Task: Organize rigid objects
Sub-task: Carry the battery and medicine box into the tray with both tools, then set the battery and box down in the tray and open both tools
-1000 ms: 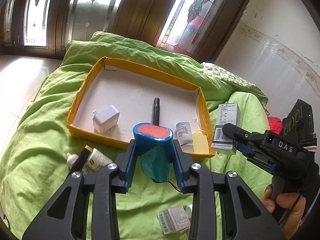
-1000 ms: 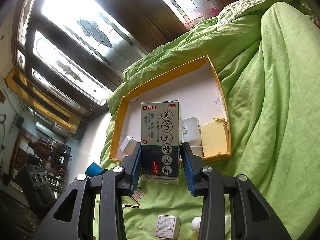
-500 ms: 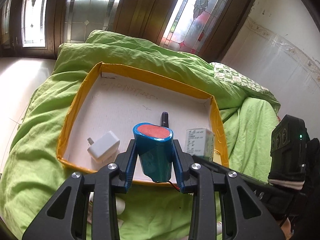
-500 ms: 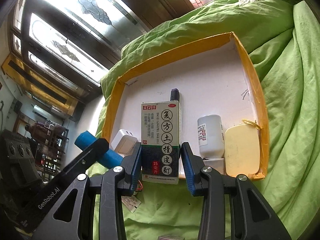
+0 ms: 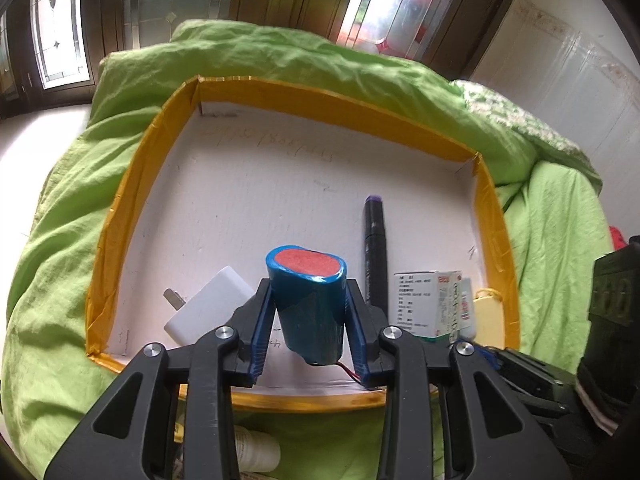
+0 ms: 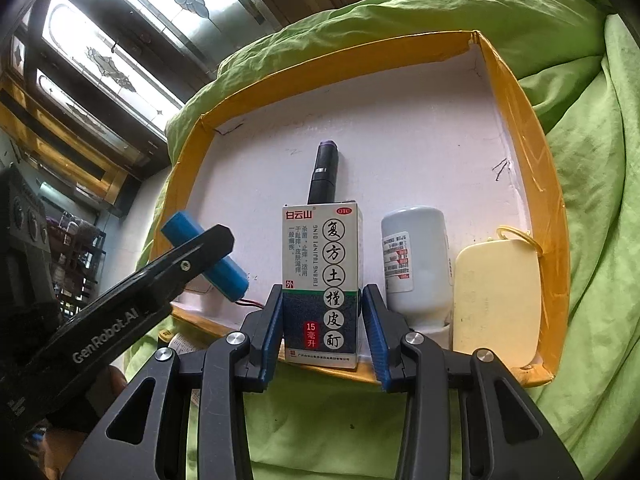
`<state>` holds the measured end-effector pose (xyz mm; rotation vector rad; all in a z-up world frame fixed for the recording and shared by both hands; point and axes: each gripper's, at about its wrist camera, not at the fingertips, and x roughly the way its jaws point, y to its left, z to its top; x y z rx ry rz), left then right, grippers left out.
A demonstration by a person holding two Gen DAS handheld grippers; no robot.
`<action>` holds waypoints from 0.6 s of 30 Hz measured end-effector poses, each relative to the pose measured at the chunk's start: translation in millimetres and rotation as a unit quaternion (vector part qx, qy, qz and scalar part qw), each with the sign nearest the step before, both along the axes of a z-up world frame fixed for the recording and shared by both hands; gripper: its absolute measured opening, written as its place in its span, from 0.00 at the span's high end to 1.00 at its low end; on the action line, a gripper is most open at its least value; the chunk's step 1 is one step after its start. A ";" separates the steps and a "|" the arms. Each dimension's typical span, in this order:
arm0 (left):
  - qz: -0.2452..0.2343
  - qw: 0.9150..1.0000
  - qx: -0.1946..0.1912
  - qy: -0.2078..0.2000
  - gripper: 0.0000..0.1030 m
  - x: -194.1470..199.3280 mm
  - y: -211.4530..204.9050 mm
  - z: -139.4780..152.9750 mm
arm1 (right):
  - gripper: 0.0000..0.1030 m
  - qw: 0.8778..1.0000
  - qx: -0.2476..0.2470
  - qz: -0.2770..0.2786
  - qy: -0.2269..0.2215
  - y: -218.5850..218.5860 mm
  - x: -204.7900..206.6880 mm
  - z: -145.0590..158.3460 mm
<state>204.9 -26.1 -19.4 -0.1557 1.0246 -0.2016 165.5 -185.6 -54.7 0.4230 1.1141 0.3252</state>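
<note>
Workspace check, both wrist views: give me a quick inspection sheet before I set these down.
Surface: green quilt under a yellow-walled tray.
Job's things: white charger, black marker, white bottle, cream case in tray.
Clutter: small bottle on quilt outside tray.
Grippers: left claw shut on blue battery pack; right claw shut on medicine box.
Cables: red lead from pack.
Surroundings: leaded windows.
</note>
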 end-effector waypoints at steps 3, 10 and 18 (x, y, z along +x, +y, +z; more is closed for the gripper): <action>-0.009 1.000 0.006 0.009 0.70 7.3 0.0 -1.7 | 0.67 1.000 -0.001 0.001 0.001 0.2 3.5 0.0; -0.017 0.999 0.034 0.017 0.70 21.4 -7.3 -8.3 | 0.67 1.000 0.007 0.005 0.001 4.1 8.0 -2.8; -0.025 0.997 0.070 0.008 0.72 16.9 -17.1 -16.4 | 0.69 1.000 -0.002 0.000 -0.009 4.8 5.3 -4.9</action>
